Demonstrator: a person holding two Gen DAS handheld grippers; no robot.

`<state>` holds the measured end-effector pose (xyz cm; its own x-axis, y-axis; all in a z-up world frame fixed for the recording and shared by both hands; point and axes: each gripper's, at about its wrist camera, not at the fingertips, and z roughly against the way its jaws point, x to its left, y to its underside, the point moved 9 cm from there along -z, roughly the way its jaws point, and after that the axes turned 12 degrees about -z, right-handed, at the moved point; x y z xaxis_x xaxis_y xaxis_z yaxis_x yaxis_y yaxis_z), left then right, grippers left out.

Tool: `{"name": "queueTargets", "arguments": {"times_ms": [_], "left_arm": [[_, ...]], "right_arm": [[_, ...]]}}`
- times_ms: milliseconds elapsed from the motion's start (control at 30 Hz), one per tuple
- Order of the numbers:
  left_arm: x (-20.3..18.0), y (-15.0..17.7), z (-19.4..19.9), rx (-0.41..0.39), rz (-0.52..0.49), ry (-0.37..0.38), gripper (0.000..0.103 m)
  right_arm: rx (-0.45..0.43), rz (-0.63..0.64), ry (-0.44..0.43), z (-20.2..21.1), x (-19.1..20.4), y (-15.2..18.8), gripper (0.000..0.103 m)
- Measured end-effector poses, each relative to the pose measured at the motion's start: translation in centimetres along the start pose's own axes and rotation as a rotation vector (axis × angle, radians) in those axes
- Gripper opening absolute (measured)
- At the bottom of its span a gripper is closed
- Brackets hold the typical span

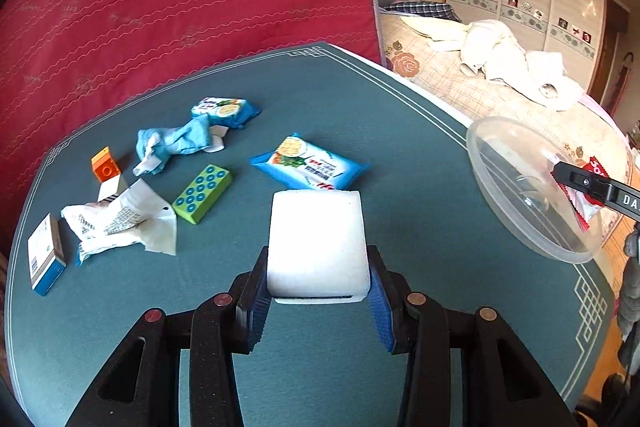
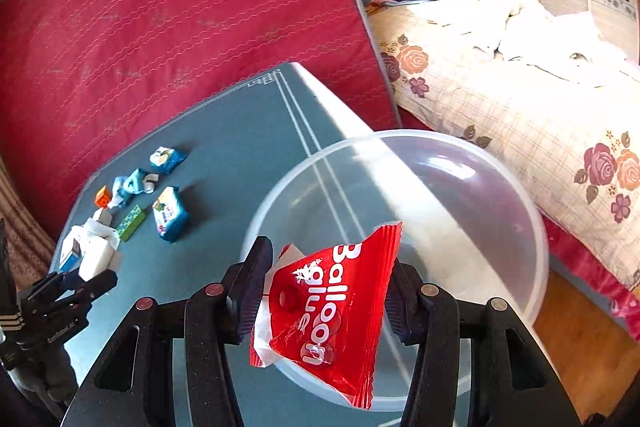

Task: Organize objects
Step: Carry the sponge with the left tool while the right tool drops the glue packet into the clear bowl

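Two items are gripped: the left gripper [image 1: 318, 301] clamps a white foam block [image 1: 318, 245] above the teal table mat [image 1: 400, 147], and the right gripper [image 2: 324, 291] clamps a red plastic "Balloon glue" packet [image 2: 332, 315] over the clear round plastic bowl [image 2: 472, 187]. Left of the bowl lie two blue snack packets [image 1: 308, 163], a green studded brick [image 1: 202, 193] and an orange brick [image 1: 105, 164].

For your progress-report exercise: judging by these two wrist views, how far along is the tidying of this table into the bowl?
Done: nothing shows inside the clear bowl yet. In hand: the right gripper holds a red packet over the bowl, and the left gripper grips a white block. Left: two blue packets, a blue cloth, green brick, orange brick, crumpled wrapper and small box on the table.
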<state>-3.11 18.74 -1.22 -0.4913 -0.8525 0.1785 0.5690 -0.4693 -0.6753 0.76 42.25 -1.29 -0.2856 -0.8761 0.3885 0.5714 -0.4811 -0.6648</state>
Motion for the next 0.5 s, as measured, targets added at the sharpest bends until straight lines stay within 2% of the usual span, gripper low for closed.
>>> {"name": "queueTargets", "arguments": {"times_ms": [267,333,500], "left_arm": [[-5.3,-2.3,-0.7,-0.010,-0.092,0.057,0.046],[-6.4,-2.8,-0.5,-0.016,-0.108,0.067,0.046],[-8.6,-4.3,-0.5,-0.032,-0.143,0.095,0.046]], "right_arm": [[-0.035,0.010,0.092,-0.1,-4.5,-0.8,0.054],[-0.051,0.004,0.097,0.3,-4.9,-1.1,0.066],[-0.115,0.025,0.102,1.7,-4.9,-2.1,0.069]]}}
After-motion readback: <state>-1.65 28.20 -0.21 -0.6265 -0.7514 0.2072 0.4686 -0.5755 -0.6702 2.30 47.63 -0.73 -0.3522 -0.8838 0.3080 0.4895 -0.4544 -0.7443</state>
